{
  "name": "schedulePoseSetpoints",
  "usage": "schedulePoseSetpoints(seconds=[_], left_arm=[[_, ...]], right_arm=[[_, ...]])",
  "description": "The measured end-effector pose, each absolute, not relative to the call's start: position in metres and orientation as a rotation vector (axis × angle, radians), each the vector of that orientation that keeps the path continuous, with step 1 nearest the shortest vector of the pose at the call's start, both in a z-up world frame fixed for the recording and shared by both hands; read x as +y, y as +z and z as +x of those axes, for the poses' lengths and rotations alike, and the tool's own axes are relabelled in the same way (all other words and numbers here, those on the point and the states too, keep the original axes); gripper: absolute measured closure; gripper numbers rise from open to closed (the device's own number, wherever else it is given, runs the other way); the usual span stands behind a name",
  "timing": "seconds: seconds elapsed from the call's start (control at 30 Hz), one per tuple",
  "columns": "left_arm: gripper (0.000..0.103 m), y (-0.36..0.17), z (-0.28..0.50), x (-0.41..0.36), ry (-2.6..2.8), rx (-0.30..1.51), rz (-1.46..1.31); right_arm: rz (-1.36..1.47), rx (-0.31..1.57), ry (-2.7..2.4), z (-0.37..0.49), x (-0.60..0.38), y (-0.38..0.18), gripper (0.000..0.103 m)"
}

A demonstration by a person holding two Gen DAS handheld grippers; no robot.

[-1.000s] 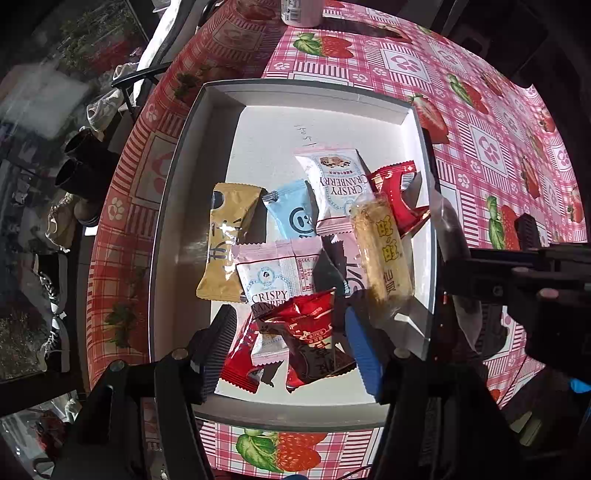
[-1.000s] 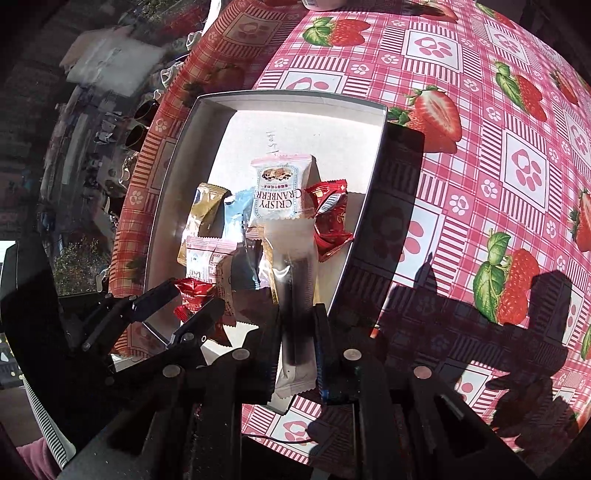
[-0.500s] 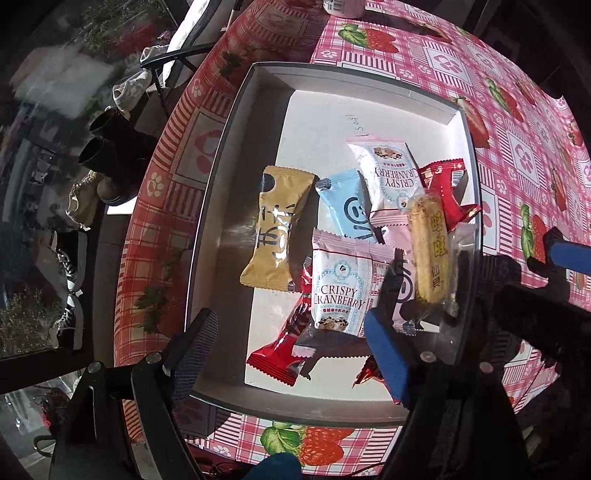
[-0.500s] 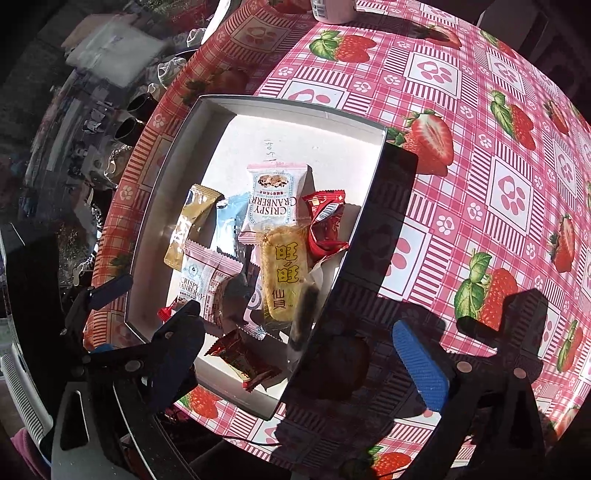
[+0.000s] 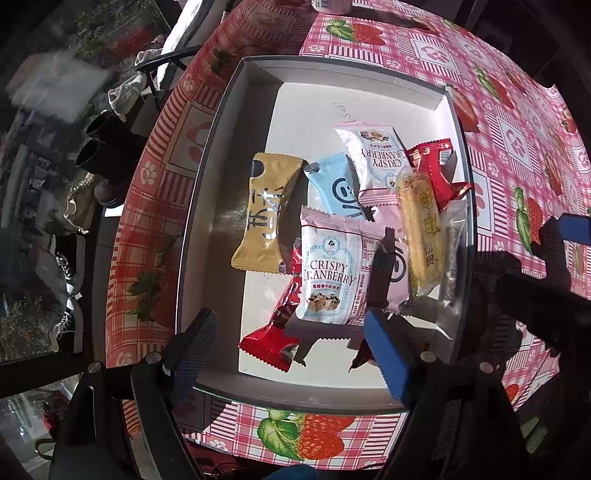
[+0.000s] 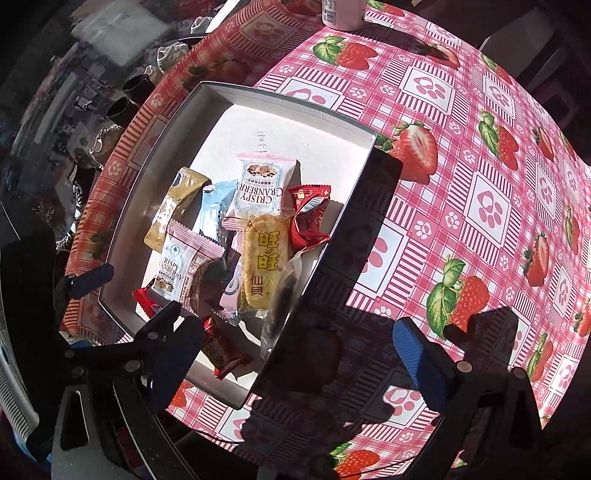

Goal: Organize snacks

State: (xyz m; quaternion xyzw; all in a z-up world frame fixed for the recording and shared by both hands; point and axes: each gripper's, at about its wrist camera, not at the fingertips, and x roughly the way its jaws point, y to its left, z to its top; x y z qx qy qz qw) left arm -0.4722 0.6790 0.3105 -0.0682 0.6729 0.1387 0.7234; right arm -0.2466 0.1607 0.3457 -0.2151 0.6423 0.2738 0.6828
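A white tray [image 5: 221, 155] on the table holds several snack packets: a yellow one [image 5: 266, 218], a blue one [image 5: 336, 188], two Crispy Cranberry packets [image 5: 328, 273], red ones [image 5: 432, 166] and a yellow rice cracker [image 5: 421, 236]. My left gripper [image 5: 290, 350] hangs open above the tray's near end, over a red packet [image 5: 273, 332], with nothing between its fingers. My right gripper [image 6: 295, 350] stands wide open above the tray's near right corner. Below it a clear packet [image 6: 280, 306] with a dark bar leans against the tray's right wall, beside the rice cracker [image 6: 264, 258].
The tablecloth [image 6: 461, 184] is pink check with strawberries and paw prints. A white container [image 6: 341, 14] stands at the far edge. The table's left edge [image 5: 147, 221] drops to a floor with shoes [image 5: 107, 147] and a chair frame [image 5: 166, 62].
My right gripper has opened and let go of the clear packet, which now lies at the tray's right wall. My left gripper has widened and shifted toward the tray's left.
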Motion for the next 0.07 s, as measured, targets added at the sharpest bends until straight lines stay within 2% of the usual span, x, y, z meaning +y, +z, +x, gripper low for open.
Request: schedulePoseSetpoints(seconds=[0.07], left_arm=[[0.019,0.3140,-0.4741,0.6715,0.302,1.487,-0.148]], right_arm=[[-0.484,1.439,0.619,-0.2472,0.1608,0.3458,0.000]])
